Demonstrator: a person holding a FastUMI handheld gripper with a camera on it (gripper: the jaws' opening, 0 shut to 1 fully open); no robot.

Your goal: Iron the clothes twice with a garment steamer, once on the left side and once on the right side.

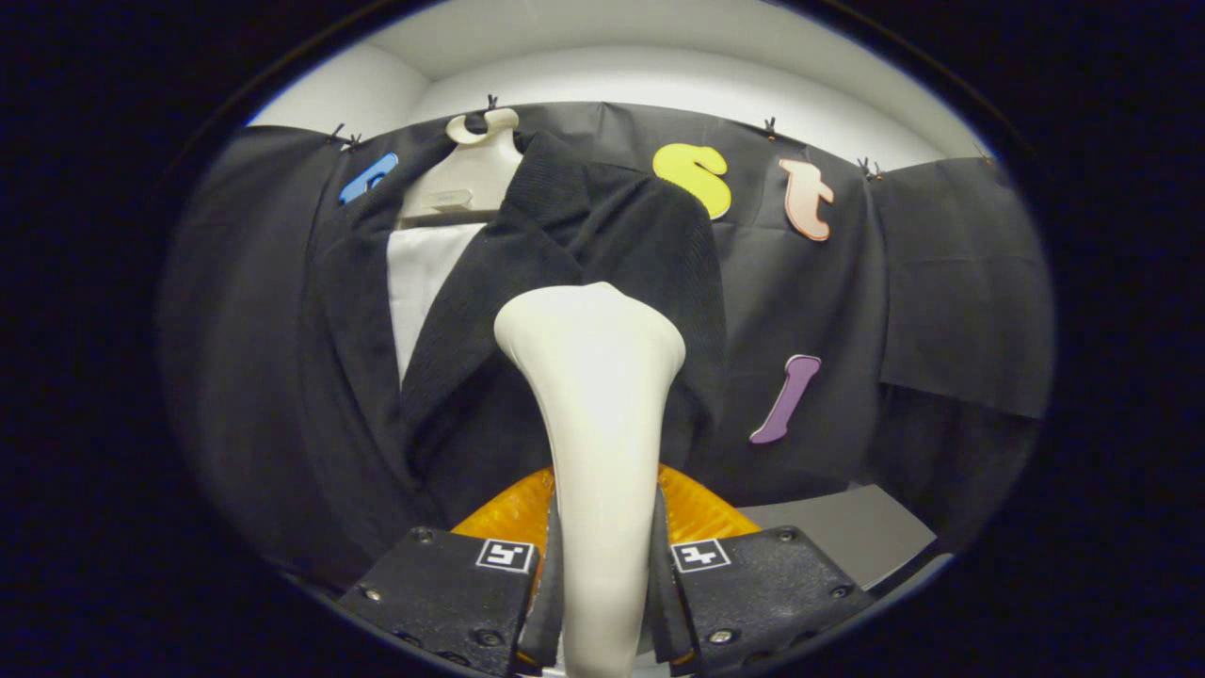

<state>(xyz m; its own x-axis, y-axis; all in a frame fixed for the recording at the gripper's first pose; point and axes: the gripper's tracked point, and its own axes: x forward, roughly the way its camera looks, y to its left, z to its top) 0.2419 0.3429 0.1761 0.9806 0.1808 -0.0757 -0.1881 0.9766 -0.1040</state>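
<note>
- The claw is clamped on the handle of the garment steamer, both fingers pressing its sides.
- The steamer head stands upright before the dark jacket hanging on a hanger.
- Judgement: keep the head flat against the cloth and draw it steadily down one side.

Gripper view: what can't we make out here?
- Steamer: its face points away, so contact with the jacket is unclear.
- Jacket hem: hidden behind the gripper fingers and the orange part.
- Handle below the fingers: cut off by the view's edge.
- Jacket's left side: too dark to separate from the cloth.
</note>
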